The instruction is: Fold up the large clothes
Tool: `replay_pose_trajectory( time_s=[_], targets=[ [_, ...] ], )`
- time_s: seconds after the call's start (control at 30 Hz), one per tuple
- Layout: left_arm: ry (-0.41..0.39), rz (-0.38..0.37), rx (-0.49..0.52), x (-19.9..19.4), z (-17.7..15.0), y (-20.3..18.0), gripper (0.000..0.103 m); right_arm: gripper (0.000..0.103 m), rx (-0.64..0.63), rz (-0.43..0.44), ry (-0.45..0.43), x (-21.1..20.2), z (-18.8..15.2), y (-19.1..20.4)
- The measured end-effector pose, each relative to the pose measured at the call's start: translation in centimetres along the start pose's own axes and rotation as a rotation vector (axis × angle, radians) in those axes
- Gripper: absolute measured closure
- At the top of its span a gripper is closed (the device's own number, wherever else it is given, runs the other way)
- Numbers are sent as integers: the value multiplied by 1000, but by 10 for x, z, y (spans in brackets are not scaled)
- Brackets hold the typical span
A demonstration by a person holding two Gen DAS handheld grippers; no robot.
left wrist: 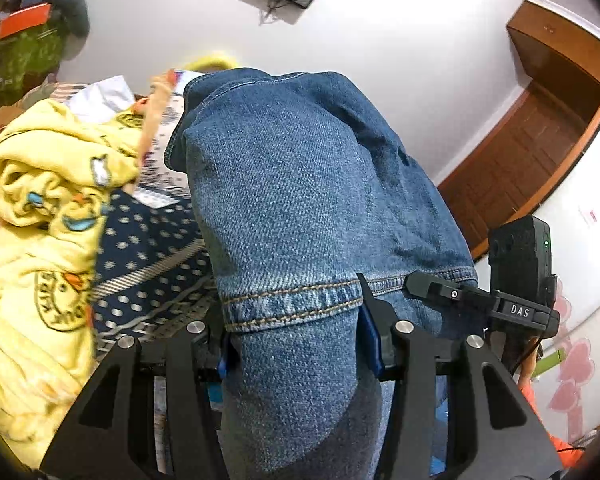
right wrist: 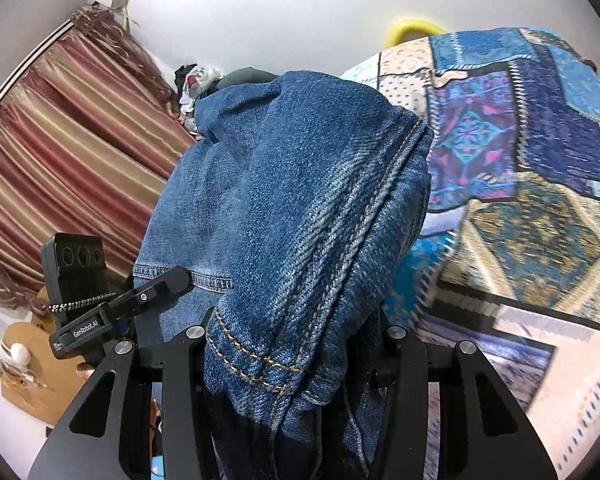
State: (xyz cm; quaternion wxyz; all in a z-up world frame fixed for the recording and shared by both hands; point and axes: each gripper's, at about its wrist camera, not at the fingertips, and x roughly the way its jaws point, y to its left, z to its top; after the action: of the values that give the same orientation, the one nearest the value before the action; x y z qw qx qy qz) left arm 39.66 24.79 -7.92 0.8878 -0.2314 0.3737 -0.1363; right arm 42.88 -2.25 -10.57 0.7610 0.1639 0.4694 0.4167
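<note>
The denim garment (left wrist: 300, 200) is held up off the bed, filling the centre of both wrist views and draped away from the cameras toward the upper middle of each frame. In the left view, the left hand-held gripper (left wrist: 292, 344) is clamped on a stitched hem at lower centre, its jaws closed against bunched fabric. In the right view, the right hand-held gripper (right wrist: 292, 360) is likewise closed on a double-stitched seam at lower centre. The long axis of the cloth is judged to run upward from each grip; neither hand appears nearer. A yellow printed garment (left wrist: 40, 220) is piled at the left of the left view, and a patchwork bedspread (right wrist: 520, 200) lies at the right of the right view.
</note>
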Motion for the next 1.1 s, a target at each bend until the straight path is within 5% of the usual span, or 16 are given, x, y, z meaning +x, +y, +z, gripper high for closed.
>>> replay_pose_trajectory(
  time_s=[0.27,0.53,0.7,0.83,0.9,1.1],
  targets=[
    [59,50,-95,29,-1,90,54,60,56,10,87,83,-1,-18],
    [186,93,-179,92,-29,161,50,60,92,-96,218,168,-17,-64],
    [156,112,-140,94,-35,164,33,55,90,-81,223,168,-20,-76],
    [151,208,-80,89,-46,149,23,43,21,-170,213,146,-33,-60],
    [151,283,-18,83,-56,136,18,29,-23,-233,204,142,-36,-54],
    [143,341,-17,58,-82,125,10,22,-42,-306,206,111,-55,-58]
  ],
)
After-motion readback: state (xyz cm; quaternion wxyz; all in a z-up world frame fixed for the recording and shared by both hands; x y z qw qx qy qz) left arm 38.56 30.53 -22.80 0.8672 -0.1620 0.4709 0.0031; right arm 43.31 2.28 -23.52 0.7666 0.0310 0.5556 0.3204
